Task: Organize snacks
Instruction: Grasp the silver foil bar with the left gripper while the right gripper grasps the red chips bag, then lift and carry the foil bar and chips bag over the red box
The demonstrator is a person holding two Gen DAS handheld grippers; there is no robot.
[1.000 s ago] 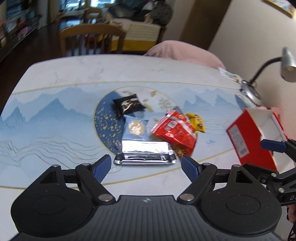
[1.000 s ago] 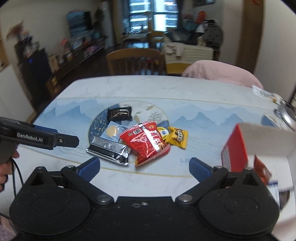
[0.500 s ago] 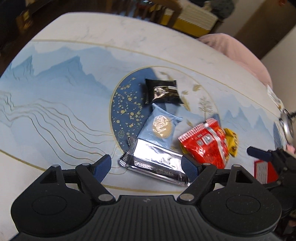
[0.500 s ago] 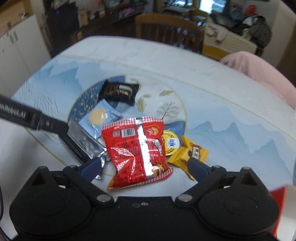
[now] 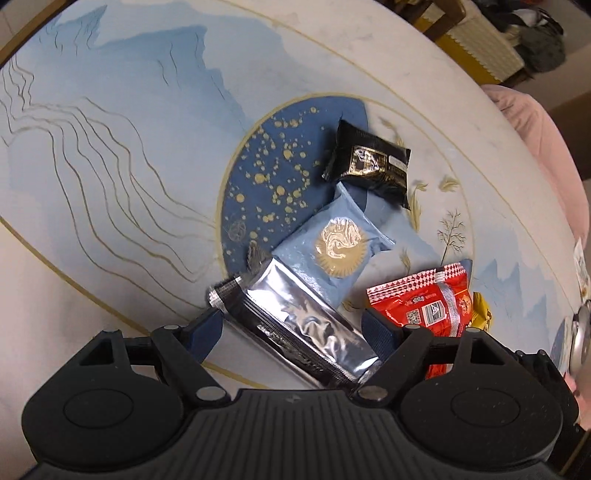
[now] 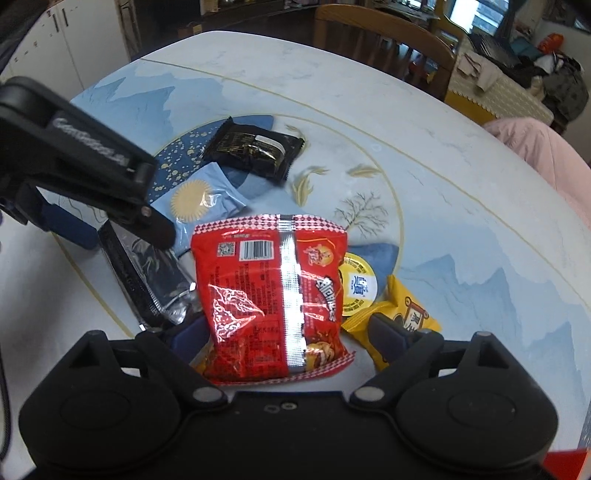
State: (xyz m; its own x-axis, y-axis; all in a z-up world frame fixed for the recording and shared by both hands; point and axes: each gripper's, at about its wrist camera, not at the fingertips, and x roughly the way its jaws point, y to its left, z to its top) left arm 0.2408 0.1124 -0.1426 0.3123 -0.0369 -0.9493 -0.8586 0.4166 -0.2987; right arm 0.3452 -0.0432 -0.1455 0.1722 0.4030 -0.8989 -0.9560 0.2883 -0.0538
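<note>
Several snacks lie on the painted round table (image 5: 110, 147). A silver foil packet (image 5: 295, 321) lies slantwise between the fingers of my left gripper (image 5: 291, 330), which is open and points steeply down; its pads do not clearly press. My right gripper (image 6: 288, 334) straddles the red chip bag (image 6: 273, 295), its jaws closing, with a gap still showing at the right pad. Beyond are a light blue packet (image 5: 332, 251) and a black packet (image 5: 369, 166). A yellow packet (image 6: 406, 314) and a round yellow-lidded cup (image 6: 358, 284) lie right of the red bag.
One black finger (image 6: 147, 218) of the left gripper reaches in just left of the red bag. A red box corner (image 6: 565, 465) shows at the bottom right. A wooden chair (image 6: 388, 33) and a pink cushion (image 6: 535, 147) stand past the table's far edge.
Both grippers came down and rolled towards the snacks. The silver packet now lies between the left fingers and the red bag between the right ones. The right jaws narrowed. The red box slid almost out of view.
</note>
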